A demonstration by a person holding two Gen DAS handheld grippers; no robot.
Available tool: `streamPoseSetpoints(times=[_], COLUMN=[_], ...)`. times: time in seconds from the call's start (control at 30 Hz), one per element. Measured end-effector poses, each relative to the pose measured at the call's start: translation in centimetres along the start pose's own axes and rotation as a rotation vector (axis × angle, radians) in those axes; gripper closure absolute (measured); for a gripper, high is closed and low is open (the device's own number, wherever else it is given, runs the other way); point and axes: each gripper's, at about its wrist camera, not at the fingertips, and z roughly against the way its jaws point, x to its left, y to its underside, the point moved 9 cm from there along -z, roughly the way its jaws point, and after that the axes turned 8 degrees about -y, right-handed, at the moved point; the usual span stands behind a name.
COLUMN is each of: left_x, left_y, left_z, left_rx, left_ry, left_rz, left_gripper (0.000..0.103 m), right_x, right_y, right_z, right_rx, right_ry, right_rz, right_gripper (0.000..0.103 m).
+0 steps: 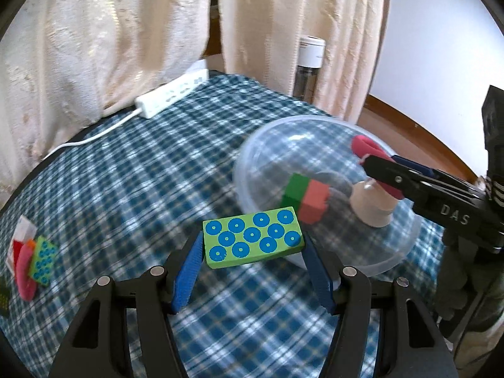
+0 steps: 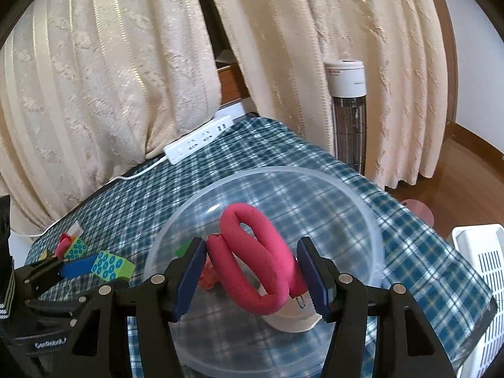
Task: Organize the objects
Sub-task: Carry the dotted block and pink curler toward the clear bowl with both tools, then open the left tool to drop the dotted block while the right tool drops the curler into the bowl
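Blocks and soft toys are being sorted on a table under a blue checked cloth (image 1: 132,170). From the left wrist camera, the left gripper (image 1: 253,249) pinches a green block (image 1: 253,241) with blue rings between its blue pads, one pad on each short end, and the block hangs above the cloth just in front of a clear plastic bowl (image 1: 406,249). Inside the bowl lie a green and pink block (image 1: 305,197) and a beige cup-like piece (image 1: 373,208), whose exact kind I cannot tell. The right gripper (image 1: 381,165) reaches in from the right over the bowl, holding a pink foam loop (image 1: 362,145). Far left on the cloth sits a small pile (image 1: 33,260) of another ringed green block, a pink piece and a white card. A white power strip (image 1: 171,93) lies at the table's back edge below cream curtains (image 1: 94,37). From the right wrist camera, the right gripper (image 2: 252,271) has its pads pressed on either side of the pink foam loop (image 2: 252,252), which is held up over the clear bowl (image 2: 362,214). To the left, the left gripper (image 2: 82,266) carries the ringed green block (image 2: 113,266) beside the bowl's rim. A white basket (image 2: 482,252) stands off the table's right edge, and a tall fan (image 2: 348,113) stands by the curtains.
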Motion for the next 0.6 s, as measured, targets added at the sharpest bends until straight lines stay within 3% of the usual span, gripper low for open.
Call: streamPoseSetpoints(times=[0.6], left_x=[-5.1], left_y=[-0.5], left_z=[-1.4], left_rx=[0.022], left_ry=[0.113], left_rz=[-0.068], left_gripper=[0.039], right_x=[-2.2], right_y=[-1.3], right_z=[0.4], right_rx=[-0.028], right_ry=[0.01], right_rz=[-0.035], right_gripper=[0.04])
